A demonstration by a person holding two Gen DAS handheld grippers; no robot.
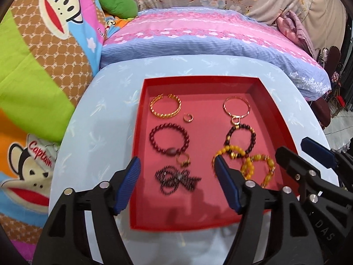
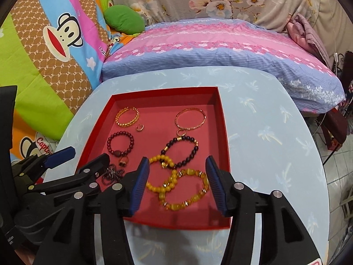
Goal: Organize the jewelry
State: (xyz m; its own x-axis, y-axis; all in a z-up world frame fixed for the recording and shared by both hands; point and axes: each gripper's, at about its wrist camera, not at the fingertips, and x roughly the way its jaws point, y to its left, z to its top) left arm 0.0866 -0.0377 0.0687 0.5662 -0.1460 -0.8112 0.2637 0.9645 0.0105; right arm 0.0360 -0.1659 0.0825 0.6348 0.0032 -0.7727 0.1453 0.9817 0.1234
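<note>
The left gripper (image 1: pixel 176 167) hovers with jaws spread wide and empty over the near left of the shallow red cardboard tray (image 1: pixel 273 92) on the pale blue table (image 1: pixel 106 119), the tangled black bead chain (image 1: pixel 176 180) lying just ahead between them; the right gripper (image 2: pixel 177 172), equally wide open and empty, straddles the two overlapping yellow bead bracelets (image 2: pixel 176 186), so each hand seems nearest its own piece

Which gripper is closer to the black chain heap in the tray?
Left. The left gripper hangs open right over the black chain heap, which lies between its fingers. The right gripper is open off to the side, over the yellow bead bracelets.
</note>
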